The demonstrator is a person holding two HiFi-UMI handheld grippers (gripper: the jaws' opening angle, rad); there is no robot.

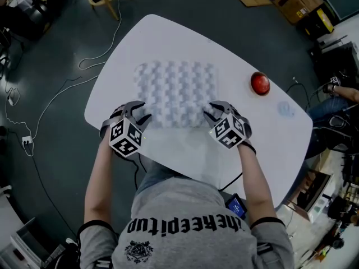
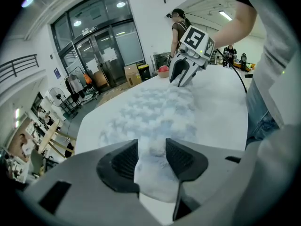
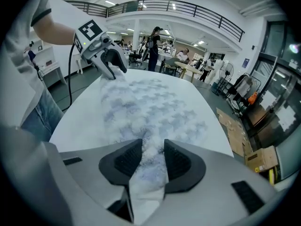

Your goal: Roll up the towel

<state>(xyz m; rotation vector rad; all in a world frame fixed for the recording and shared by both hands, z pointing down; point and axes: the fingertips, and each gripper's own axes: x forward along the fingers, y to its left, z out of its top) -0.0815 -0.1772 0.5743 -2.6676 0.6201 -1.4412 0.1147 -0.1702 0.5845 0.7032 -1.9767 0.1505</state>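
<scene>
Gripping the towel's (image 1: 176, 91) near edge, left claw (image 1: 145, 115) and right claw (image 1: 210, 113) both clamped.
One claw leading would skew the roll ahead; either thin bite may slip.

towel (image 1: 176, 91): pale, waffle bumps | state: spread flat, near edge bunched up | place: you have its near corners between your left fingers (image 2: 120, 160) and right fingers (image 3: 128, 160), rest lies beyond them
</scene>
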